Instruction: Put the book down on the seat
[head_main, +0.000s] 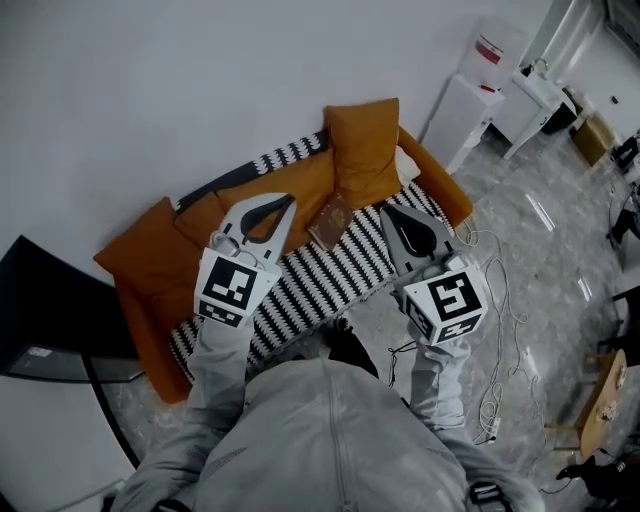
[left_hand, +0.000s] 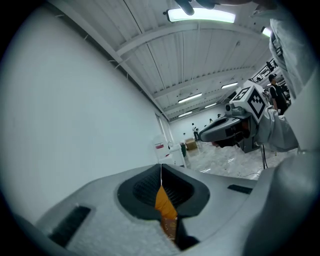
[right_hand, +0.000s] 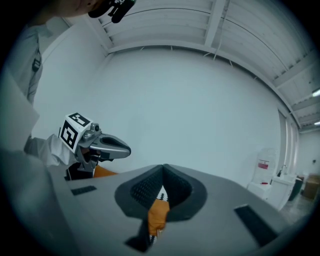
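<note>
A brown book lies flat on the black-and-white striped seat of an orange sofa, close to the backrest. Neither gripper touches it. My left gripper hovers just left of the book, jaws shut with nothing in them. My right gripper hovers just right of the book and is shut and empty too. In the left gripper view the jaws meet in a thin line, with the right gripper ahead. The right gripper view shows its jaws together and the left gripper at the left.
An upright orange cushion leans on the backrest behind the book. Right of the sofa stand a white water dispenser and a white table. White cables trail over the marble floor. A black panel stands at the left.
</note>
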